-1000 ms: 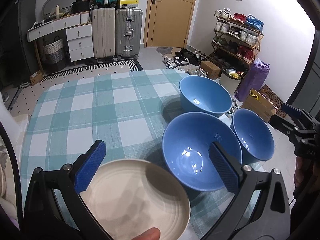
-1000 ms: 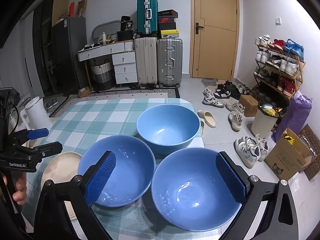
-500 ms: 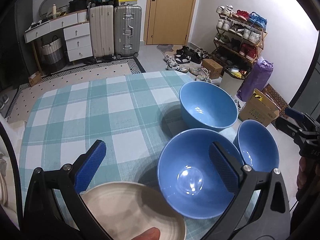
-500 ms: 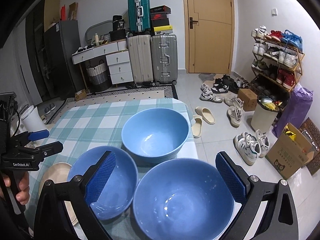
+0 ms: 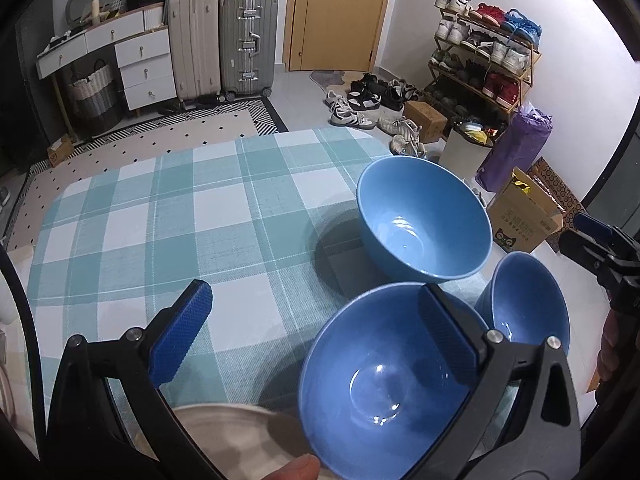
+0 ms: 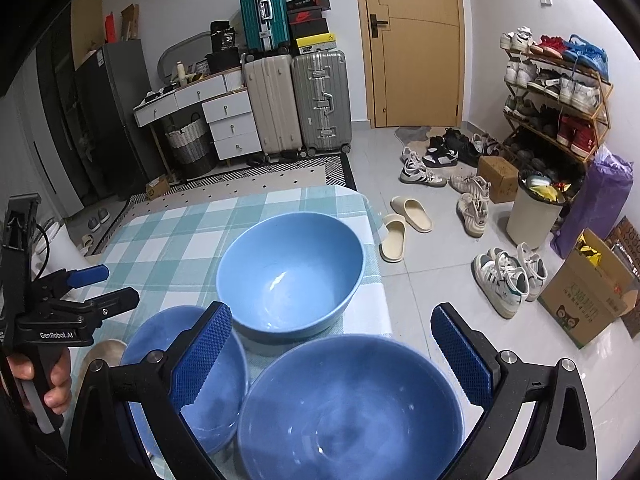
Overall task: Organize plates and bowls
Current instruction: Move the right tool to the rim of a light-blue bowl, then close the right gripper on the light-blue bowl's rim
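Three blue bowls stand on the checked tablecloth (image 5: 168,216). The far bowl (image 5: 424,224) sits near the table's right edge and also shows in the right wrist view (image 6: 290,276). The middle bowl (image 5: 380,384) lies under my left gripper's right finger; it also shows in the right wrist view (image 6: 212,368). The near right bowl (image 5: 528,304) fills the space below my right gripper (image 6: 332,354). A cream plate (image 5: 236,436) lies below my left gripper (image 5: 316,334). Both grippers are open and empty.
The table's right edge drops to a tiled floor with shoes (image 6: 424,172), slippers (image 6: 400,228), a bin (image 6: 532,208) and a cardboard box (image 6: 588,296). Suitcases (image 6: 296,100) and drawers (image 6: 232,124) stand at the back wall.
Both grippers have pulled back and risen. The plate and bowls have slid lower in the views. No object has moved on the table.
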Tool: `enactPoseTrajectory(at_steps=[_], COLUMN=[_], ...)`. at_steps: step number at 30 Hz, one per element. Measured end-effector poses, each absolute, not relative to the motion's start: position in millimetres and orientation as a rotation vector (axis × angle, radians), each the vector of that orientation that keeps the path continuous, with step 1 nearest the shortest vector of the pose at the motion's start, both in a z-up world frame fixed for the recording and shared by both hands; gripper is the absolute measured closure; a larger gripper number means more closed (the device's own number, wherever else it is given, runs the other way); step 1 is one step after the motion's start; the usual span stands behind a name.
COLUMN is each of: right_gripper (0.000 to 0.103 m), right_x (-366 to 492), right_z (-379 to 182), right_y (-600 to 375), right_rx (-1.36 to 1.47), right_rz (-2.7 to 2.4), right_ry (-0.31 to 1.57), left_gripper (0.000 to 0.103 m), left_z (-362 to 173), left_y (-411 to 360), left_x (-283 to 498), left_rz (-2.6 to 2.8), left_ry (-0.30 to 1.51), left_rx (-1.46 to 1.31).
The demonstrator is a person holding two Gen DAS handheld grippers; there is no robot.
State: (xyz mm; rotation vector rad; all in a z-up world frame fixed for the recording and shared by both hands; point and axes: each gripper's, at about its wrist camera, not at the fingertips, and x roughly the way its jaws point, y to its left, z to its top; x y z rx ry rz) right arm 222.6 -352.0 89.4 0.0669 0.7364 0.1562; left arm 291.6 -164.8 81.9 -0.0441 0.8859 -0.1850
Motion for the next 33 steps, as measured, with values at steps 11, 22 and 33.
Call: enactPoseTrajectory(at_steps=[11, 22, 33], right_gripper=[0.001, 0.028, 0.059], right_x=[255, 285, 315], right_z=[76, 57, 28], right_y=[-352, -352, -352], right_rx=[0.059, 0.061, 0.085], right_rz=[0.171, 0.198, 0.202], right_ry=[0.77, 0.824, 0.902], left_gripper=[0.001, 0.008, 0.034], left_z=[62, 42, 24], left_y=[-183, -196, -213], left_x=[328, 354, 375], left_rz=[-0.189, -0.211, -0.254], left_ry=[0.921, 0.961, 0.998], left_rx=[-0.036, -0.035, -0.048])
